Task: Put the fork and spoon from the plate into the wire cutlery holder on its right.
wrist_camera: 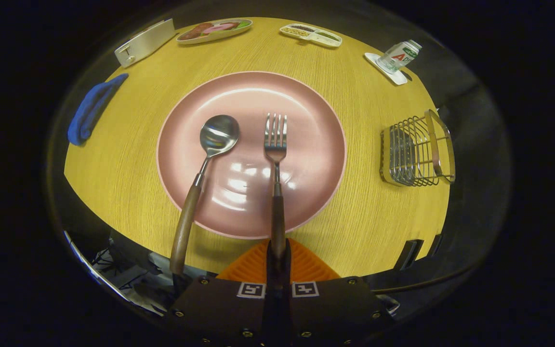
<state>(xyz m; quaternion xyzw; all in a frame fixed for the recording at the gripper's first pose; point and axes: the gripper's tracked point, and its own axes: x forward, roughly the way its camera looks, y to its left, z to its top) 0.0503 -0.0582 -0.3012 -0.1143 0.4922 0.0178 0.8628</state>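
Two utensils are on our list, and neither has reached its destination yet. Item one: the steel fork with a dark wooden handle (276,164), lying tines-away across the round pink plate (306,111); its handle end sits between the fingers of our claw (278,258), which look clenched on it, pressing from both sides. We judge this to be the grasp, with the lift not yet made, since the fork appears to rest flat on the plate. Item two: the steel spoon with a brown wooden handle (199,178), lying beside the fork at about nine o'clock from it, bowl on the plate, handle running out over the plate's near rim and past the bench edge; untouched. Item three: the chrome wire cutlery holder (417,150), at three o'clock from the plate, well apart from it, near the bench's right edge, apparently empty. Remaining work, as we judge it: carry the fork across to the holder, then come back for the spoon.

Surface: a round yellow wood-grain bench (364,226). Also on it: a folded blue cloth (92,108) at ten o'clock, a white flat box (145,42) at eleven, a shallow dish of pictured food (214,30) and a divided white tray (311,35) around twelve, a small labelled bottle (399,56) on a white coaster at two. Surroundings beyond the bench are dark; we cannot make them out.
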